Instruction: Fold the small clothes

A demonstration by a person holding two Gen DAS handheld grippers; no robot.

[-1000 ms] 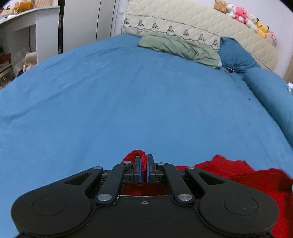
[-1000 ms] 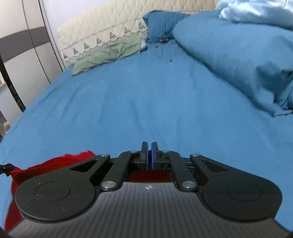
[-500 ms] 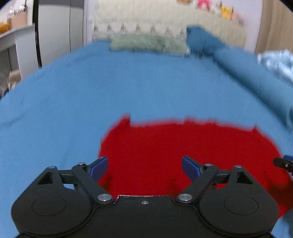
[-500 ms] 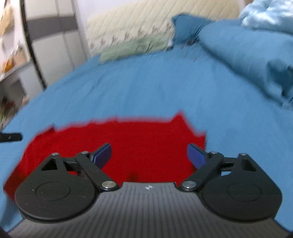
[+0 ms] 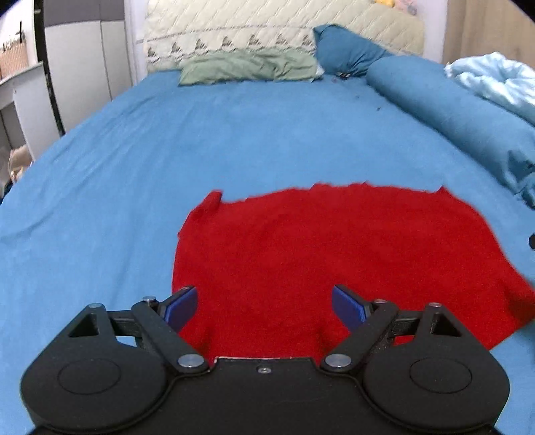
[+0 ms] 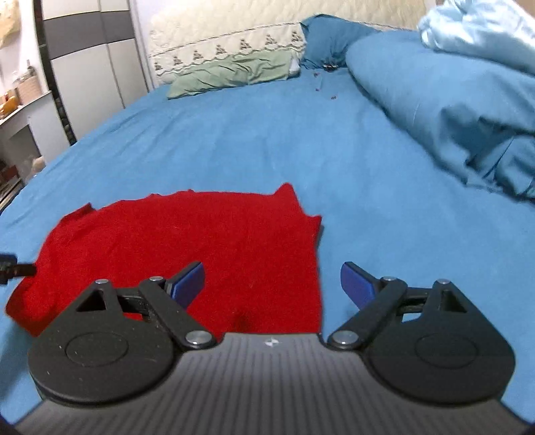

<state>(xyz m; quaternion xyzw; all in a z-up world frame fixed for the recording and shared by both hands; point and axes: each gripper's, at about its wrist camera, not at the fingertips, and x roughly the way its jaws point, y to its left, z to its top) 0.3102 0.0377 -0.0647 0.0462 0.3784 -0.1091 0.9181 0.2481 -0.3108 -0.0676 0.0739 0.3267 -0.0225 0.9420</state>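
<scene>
Red garment lies flat on the bed, released, with left gripper and right gripper jaws wide apart above its near edge; soft, light, limp knit, probably best pinched at corners.

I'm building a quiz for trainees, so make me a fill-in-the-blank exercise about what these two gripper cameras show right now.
1. The garment lying flat on the bed sheet is coloured ____.
2. The jaws of the left gripper stand ____, with nothing clamped.
3. The pads of the right gripper are coloured ____.
4. By the headboard, the crumpled cloth is pale ____.

Missing words: red; open; blue; green
</scene>
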